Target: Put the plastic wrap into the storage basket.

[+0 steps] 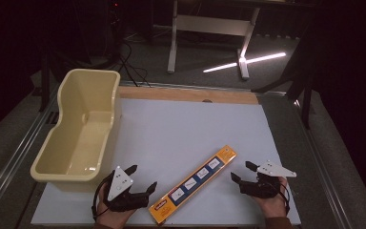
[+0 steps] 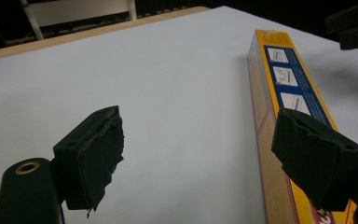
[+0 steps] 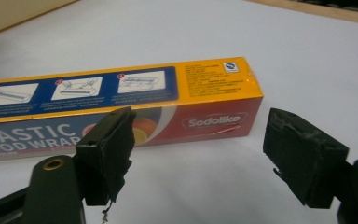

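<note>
A long orange box of plastic food wrap (image 1: 195, 182) lies diagonally on the white board (image 1: 186, 129), near its front edge. My left gripper (image 1: 143, 176) rests just left of the box's near end, open with nothing between its jaws. In the left gripper view the box (image 2: 289, 79) runs along the right side, partly behind the right pad (image 2: 314, 156) of my left gripper (image 2: 199, 116). My right gripper (image 1: 241, 171) sits just right of the box's far end, open. In the right gripper view the box's end (image 3: 205, 79) lies a little beyond the wide-apart jaws of my right gripper (image 3: 200, 119).
A cream plastic tub (image 1: 76, 129) stands on the board's left side, open and with nothing in it. A strip of wooden table (image 1: 186, 94) runs behind the board. Metal desk legs (image 1: 174, 38) and cables sit on the dark floor beyond.
</note>
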{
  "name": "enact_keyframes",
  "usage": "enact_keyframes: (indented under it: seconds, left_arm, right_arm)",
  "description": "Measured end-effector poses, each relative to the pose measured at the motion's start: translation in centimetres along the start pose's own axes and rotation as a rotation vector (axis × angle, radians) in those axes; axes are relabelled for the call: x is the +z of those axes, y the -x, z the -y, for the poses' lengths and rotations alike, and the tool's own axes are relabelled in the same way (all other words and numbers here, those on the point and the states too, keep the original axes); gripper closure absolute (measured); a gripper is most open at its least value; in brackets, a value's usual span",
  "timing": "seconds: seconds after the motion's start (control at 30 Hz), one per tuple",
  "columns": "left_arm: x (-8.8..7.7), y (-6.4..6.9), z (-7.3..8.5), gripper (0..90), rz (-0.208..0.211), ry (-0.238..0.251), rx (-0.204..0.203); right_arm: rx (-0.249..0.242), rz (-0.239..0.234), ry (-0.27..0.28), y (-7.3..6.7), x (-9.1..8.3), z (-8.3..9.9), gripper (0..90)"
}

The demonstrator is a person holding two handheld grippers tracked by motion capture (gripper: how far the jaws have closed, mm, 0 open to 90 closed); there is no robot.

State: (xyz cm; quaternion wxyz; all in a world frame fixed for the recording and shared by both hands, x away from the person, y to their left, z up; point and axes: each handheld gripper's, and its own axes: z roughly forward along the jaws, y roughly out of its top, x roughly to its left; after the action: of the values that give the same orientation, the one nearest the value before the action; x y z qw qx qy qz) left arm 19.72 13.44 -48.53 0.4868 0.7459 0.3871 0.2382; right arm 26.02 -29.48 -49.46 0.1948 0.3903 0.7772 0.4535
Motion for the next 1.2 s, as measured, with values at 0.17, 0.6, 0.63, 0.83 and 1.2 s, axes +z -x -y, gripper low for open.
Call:
enact_keyframes:
  seconds: [0.17,0.6,0.63,0.83,1.2]
  left_arm:
    - [0.5,-0.4,-0.1,16.9,-0.02,-0.004,-0.022]
    - [0.5,-0.9,0.0,20.4,-0.021,0.01,-0.041]
    - [0.5,-0.9,0.0,20.4,-0.021,0.01,-0.041]
    - [0.5,-0.8,0.0,20.5,-0.021,0.016,-0.032]
    - [0.2,-0.7,-0.1,20.4,-0.023,0.037,-0.021]
  right_arm:
    - [-0.03,-0.011,-0.014,-0.4,0.1,0.0,29.2]
    - [-0.151,-0.2,-0.072,-1.8,1.1,0.1,88.0]
    - [-0.151,-0.2,-0.072,-1.8,1.1,0.1,88.0]
    - [-0.204,-0.27,-0.097,-3.6,1.9,-0.1,89.7]
    - [-0.325,-0.387,-0.146,-7.2,3.8,-0.2,89.7]
